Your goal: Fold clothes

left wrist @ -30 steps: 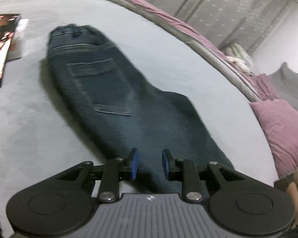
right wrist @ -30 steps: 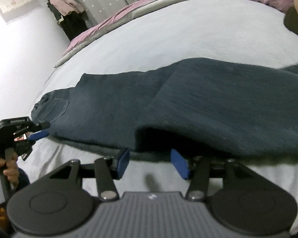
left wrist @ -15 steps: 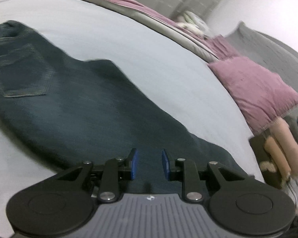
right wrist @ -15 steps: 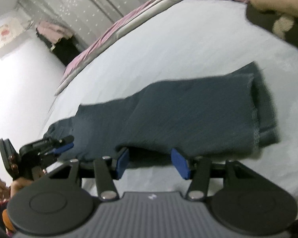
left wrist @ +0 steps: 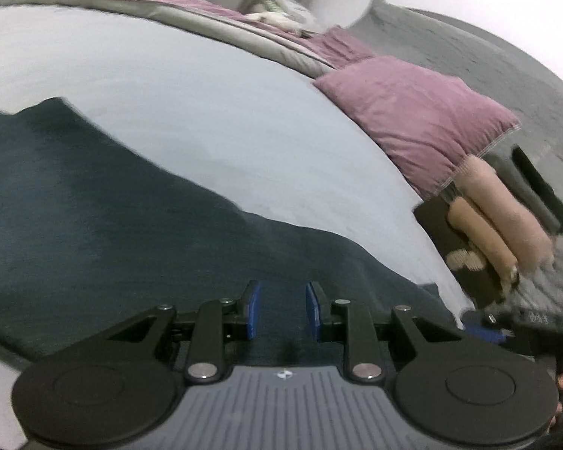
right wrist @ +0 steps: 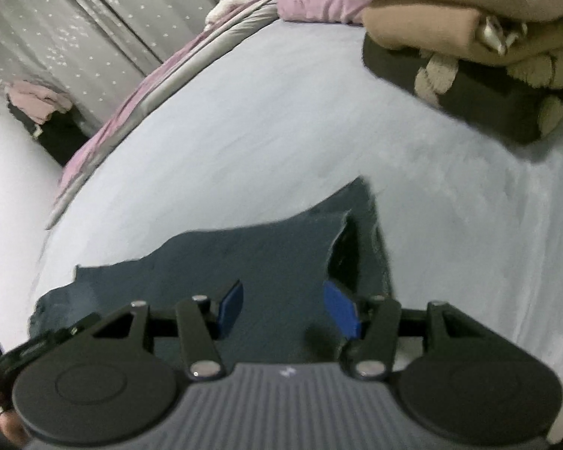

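The dark jeans [left wrist: 112,225] are laid flat across the pale bed [left wrist: 206,112]. The left hand-held gripper [left wrist: 279,309] is held low over the leg fabric, blue pads apart, nothing clamped. The right hand-held gripper [right wrist: 287,313] is poised above the hem end [right wrist: 360,232], jaws wide, empty.

You face a wide bed [left wrist: 191,86] under a pale grey sheet, a pink-and-grey duvet [left wrist: 191,7] along its far edge, a pink pillow [left wrist: 424,112] beyond. Star-dotted grey curtains [right wrist: 105,11] hang behind, white wall [right wrist: 3,172] at left.
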Motion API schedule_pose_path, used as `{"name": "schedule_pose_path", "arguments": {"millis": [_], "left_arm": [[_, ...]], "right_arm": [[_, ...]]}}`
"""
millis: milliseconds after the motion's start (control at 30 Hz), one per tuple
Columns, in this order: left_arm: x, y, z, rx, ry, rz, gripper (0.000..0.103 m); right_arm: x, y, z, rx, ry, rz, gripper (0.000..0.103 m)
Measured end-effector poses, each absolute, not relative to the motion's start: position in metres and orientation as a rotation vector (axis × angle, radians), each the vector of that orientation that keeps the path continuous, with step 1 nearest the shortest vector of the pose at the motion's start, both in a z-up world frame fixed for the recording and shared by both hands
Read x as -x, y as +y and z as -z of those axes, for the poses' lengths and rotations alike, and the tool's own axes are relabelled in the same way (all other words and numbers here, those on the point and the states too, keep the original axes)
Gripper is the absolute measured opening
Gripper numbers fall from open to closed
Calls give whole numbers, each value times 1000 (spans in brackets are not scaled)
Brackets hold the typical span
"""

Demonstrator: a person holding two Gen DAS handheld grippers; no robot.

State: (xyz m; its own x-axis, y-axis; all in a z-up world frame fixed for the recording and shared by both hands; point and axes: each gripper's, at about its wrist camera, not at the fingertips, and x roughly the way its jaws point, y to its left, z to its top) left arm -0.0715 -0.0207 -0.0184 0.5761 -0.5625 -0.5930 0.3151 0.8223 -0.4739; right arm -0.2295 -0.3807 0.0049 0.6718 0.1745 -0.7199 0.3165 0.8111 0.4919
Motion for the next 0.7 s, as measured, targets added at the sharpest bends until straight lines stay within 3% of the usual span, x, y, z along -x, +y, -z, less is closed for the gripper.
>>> {"name": "schedule_pose_path", "arguments": {"millis": [467,633,700], "left_arm": [[77,-75,31,128,809,678,24],[72,-81,38,130,846,688,24],[72,-83,39,127,855,694,24]], "right_arm": [[167,-379,26,-303,887,101,45],[168,-370,24,-213,866,77,15],[173,-370,18,-213,838,92,13]]}}
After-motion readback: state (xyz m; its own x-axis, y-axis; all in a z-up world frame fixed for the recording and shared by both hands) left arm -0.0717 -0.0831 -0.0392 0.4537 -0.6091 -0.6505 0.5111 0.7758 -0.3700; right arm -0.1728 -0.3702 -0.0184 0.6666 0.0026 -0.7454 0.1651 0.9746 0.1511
